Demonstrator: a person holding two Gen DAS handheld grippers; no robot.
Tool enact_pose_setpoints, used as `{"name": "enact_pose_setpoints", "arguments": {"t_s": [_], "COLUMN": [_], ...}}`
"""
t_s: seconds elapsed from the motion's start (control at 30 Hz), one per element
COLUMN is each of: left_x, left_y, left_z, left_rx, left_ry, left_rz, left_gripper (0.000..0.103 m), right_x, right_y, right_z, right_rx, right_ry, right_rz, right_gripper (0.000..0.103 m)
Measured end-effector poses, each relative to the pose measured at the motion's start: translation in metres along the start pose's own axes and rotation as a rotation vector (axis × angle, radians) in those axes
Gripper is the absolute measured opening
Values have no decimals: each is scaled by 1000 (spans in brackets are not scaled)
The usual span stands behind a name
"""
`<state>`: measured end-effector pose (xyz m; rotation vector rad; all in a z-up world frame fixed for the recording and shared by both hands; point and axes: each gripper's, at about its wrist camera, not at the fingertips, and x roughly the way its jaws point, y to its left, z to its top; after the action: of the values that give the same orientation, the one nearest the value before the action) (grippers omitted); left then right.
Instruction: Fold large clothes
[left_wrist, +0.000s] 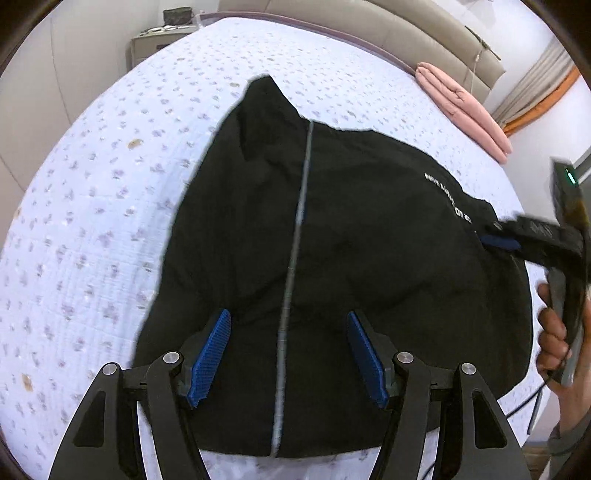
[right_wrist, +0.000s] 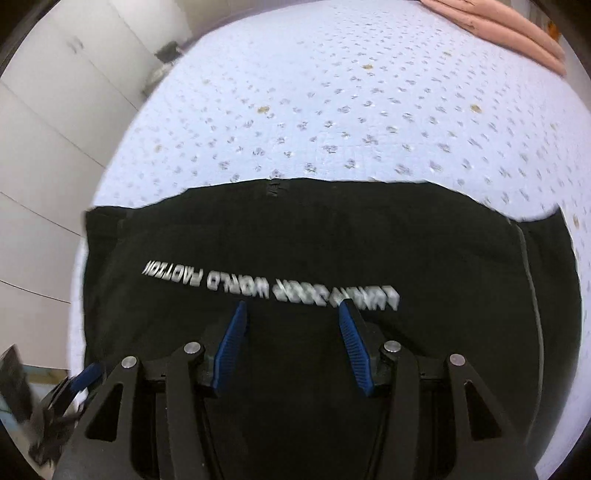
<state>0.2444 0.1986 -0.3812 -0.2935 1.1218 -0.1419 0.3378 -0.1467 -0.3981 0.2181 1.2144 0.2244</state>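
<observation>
While a black garment (left_wrist: 332, 240) is lying spread on a bed (left_wrist: 110, 221) covered in a pale, flower-dotted sheet, two hand-held grippers are hovering above it. From the left wrist view, the left gripper (left_wrist: 288, 354) is pointing down over the near part of the cloth, its blue pads (left_wrist: 210, 354) standing apart with nothing clamped between them; a thin grey stripe (left_wrist: 295, 236) is running up the garment between the jaws. At the right edge of that view, the right gripper (left_wrist: 517, 240) is reaching over the garment's right side, a person's hand (left_wrist: 554, 332) gripping its handle. From the right wrist view, the right gripper (right_wrist: 291, 347) is likewise showing its jaws parted and empty above the dark fabric, just below a line of white lettering (right_wrist: 269, 284) printed across it, seen upside down and blurred. A folded pink blanket (left_wrist: 465, 110) is sitting well apart near the padded headboard (left_wrist: 369, 26), and a nightstand (left_wrist: 155, 44) is standing beside the bed's far corner.
</observation>
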Motion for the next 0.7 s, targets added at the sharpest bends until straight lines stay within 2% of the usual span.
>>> {"name": "enact_pose_setpoints", "arguments": {"t_s": [0.1, 0.2, 0.37, 0.57, 0.7], "left_x": [-18, -32, -24, 1, 29], "left_y": [16, 29, 45, 57, 63], "left_z": [4, 8, 18, 28, 28], "left_rx": [-22, -38, -72, -94, -113], "left_ry": [-18, -20, 44, 101, 165], "left_rz": [2, 7, -15, -75, -109], "left_gripper": [67, 68, 68, 71, 71], "right_x": [-35, -59, -82, -71, -57], "right_y": [-21, -46, -101, -160, -187], "right_z": [-20, -41, -74, -97, -104], "right_rx": [-20, -30, 30, 130, 179], "right_ry": [-41, -62, -43, 9, 29], "right_rz": [-49, -134, -184, -149, -74], "right_gripper": [62, 74, 82, 84, 96]}}
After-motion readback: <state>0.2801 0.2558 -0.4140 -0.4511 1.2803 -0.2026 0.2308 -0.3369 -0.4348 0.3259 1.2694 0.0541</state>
